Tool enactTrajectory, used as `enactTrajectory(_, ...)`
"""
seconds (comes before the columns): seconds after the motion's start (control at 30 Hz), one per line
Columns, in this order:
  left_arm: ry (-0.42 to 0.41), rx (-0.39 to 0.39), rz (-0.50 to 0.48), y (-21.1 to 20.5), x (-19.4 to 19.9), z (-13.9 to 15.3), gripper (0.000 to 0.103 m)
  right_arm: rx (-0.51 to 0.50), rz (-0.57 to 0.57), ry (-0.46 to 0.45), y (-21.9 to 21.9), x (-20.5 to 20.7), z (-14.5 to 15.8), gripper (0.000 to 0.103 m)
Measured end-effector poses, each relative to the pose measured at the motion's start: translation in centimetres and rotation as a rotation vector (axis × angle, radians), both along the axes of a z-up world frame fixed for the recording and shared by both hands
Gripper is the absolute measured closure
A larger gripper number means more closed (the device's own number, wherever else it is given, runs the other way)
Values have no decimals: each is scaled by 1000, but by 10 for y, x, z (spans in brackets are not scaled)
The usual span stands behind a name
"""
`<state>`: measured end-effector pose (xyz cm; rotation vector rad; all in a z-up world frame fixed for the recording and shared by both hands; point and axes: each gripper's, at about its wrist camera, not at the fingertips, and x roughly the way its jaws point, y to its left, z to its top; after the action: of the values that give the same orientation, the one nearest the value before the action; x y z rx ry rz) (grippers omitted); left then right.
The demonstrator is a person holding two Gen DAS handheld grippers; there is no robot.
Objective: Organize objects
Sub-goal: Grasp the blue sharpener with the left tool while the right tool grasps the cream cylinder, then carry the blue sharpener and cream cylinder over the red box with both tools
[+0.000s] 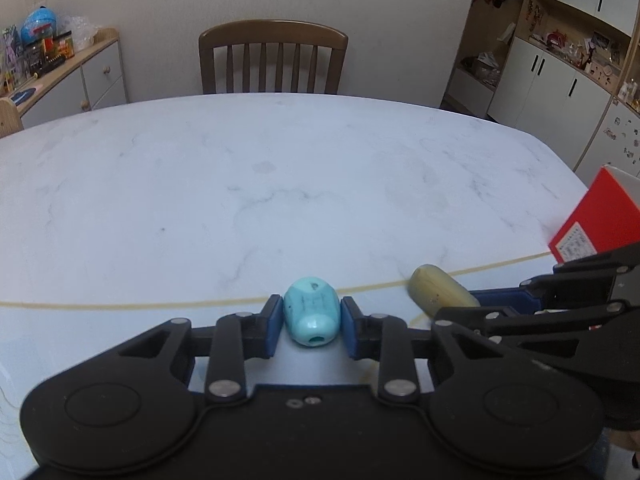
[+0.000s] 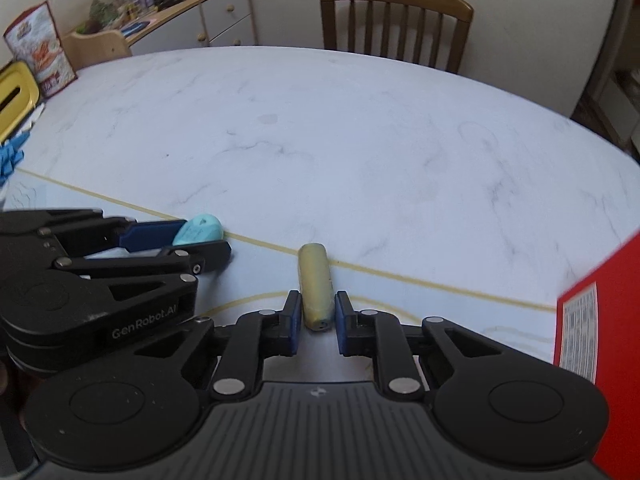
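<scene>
A turquoise bead-shaped toy (image 1: 311,316) rests on the white marble table (image 1: 280,168), and my left gripper (image 1: 310,322) is shut on it, both blue pads pressed to its sides. From the right wrist view the same toy (image 2: 199,230) pokes out of the left gripper (image 2: 204,240). A dull yellow cylinder (image 2: 316,288) lies lengthwise between the blue pads of my right gripper (image 2: 317,314), which is shut on its near end. Its far end (image 1: 438,290) sticks out past the right gripper (image 1: 460,302), just right of the left one.
A red box (image 2: 604,340) stands close on the right, also the red box (image 1: 600,220) in the left view. A wooden chair (image 1: 272,56) faces the far table edge. A yellow tissue box (image 2: 12,100), a printed bag (image 2: 40,52) and blue pieces (image 2: 10,156) sit at the left end.
</scene>
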<state>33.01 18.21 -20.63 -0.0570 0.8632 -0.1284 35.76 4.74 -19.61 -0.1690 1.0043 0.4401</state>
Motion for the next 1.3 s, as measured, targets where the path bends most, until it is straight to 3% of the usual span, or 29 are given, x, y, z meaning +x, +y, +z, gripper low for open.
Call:
enactTrajectory(0.57, 58, -20, -24, -10, -49, 15, 74, 85, -103, 39, -32, -62, 37, 88)
enactTrajectory(1.07, -7, -52, -103, -48, -101, 80, 74, 164, -166, -35, -94, -127, 90, 88)
enactTrajectory(1.3, -38, -56, -138, -78, -117, 106, 74, 190, -189, -113, -134, -143, 117, 88)
